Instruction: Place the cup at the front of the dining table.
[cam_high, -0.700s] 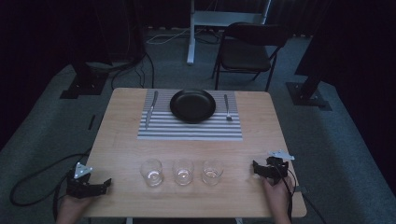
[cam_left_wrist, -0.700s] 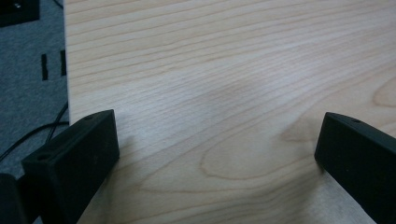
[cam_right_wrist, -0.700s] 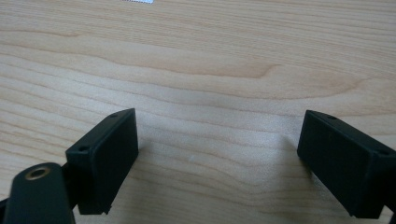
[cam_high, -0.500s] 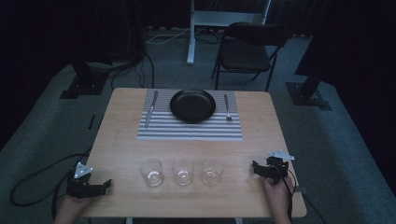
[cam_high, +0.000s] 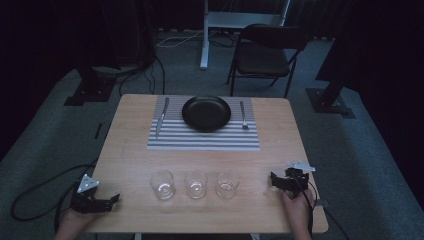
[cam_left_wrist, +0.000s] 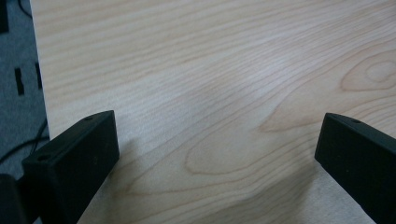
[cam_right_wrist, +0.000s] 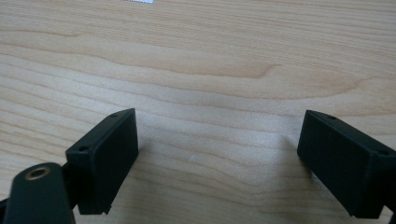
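Glasses (cam_high: 196, 184), three in row, between left claw (cam_high: 112, 199) and right claw (cam_high: 273, 180); both wide, empty

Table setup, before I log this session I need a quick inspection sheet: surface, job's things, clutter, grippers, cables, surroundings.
Surface: wooden table, bare light wood between both grippers' jaws.
Job's things: striped placemat at the far side with a black plate on it, knife left of the plate, fork right of it; three empty glasses in a row near the front edge, standing apart.
Clutter: nothing seen.
Grippers: left gripper at the front left corner, right gripper at the front right; both open, holding nothing.
Cables: black cable trails from the left gripper onto the floor.
Surroundings: dark carpet, folding chair beyond the table.
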